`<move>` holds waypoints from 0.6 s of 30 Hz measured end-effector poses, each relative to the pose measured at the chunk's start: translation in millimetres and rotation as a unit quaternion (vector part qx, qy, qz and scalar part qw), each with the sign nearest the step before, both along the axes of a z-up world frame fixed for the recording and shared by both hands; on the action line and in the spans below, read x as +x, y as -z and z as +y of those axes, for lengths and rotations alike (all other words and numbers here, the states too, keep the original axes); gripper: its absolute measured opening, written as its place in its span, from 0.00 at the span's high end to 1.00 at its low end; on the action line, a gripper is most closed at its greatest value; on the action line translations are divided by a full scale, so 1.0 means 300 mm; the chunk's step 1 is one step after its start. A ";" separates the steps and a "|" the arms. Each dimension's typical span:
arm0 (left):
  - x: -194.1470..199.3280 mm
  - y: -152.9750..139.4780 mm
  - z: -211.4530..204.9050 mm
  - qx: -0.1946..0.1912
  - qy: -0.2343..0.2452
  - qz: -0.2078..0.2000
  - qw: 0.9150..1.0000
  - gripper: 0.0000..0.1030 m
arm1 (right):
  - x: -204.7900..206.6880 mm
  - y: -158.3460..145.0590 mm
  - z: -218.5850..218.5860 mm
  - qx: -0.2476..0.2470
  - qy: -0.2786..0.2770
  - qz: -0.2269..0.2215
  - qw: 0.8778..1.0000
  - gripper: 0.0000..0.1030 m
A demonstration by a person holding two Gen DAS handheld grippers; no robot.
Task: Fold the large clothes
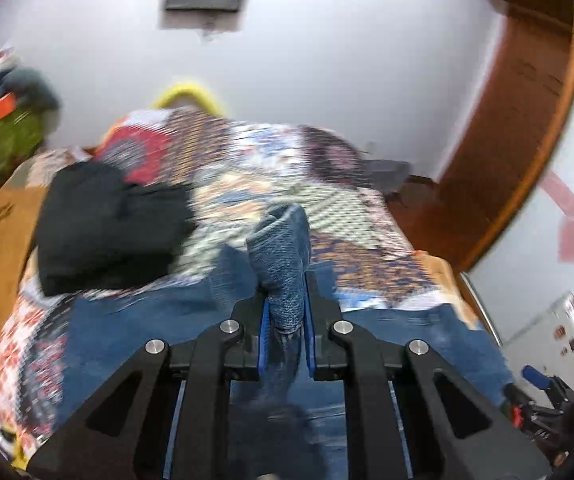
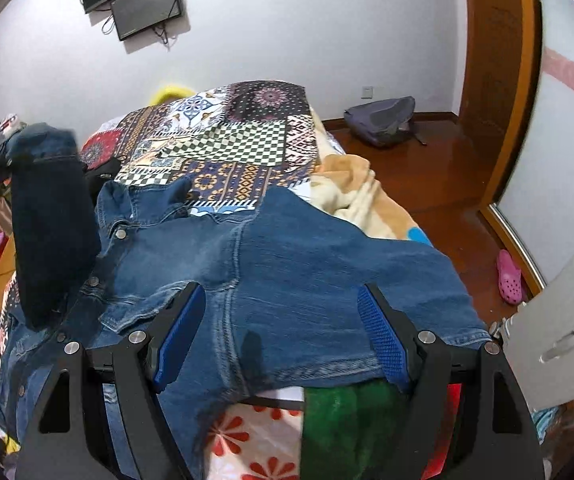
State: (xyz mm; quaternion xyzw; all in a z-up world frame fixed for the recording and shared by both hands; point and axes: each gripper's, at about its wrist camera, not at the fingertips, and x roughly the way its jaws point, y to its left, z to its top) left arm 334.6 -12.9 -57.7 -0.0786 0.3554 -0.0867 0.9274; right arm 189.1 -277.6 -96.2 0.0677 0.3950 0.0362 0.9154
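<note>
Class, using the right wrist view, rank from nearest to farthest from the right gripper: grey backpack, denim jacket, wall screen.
1. denim jacket, directly under the right gripper.
2. grey backpack, on the floor, far right.
3. wall screen, upper left.

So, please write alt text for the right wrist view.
A denim jacket lies spread on a patchwork bedspread, with the right gripper open above its hem. At left, the left gripper lifts a sleeve.
</note>
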 end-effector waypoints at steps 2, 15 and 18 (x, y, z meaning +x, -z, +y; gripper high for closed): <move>0.004 0.007 -0.086 -0.003 0.024 0.001 1.000 0.88 | -0.010 0.003 -0.024 0.000 0.007 0.002 1.000 0.27; -0.010 0.379 -0.388 0.017 0.123 0.155 0.980 0.87 | -0.059 0.046 -0.145 0.037 0.045 0.028 0.998 0.27; -0.046 0.392 -0.419 0.025 0.148 0.169 0.974 0.81 | -0.064 0.067 -0.163 0.064 0.053 0.036 0.996 0.27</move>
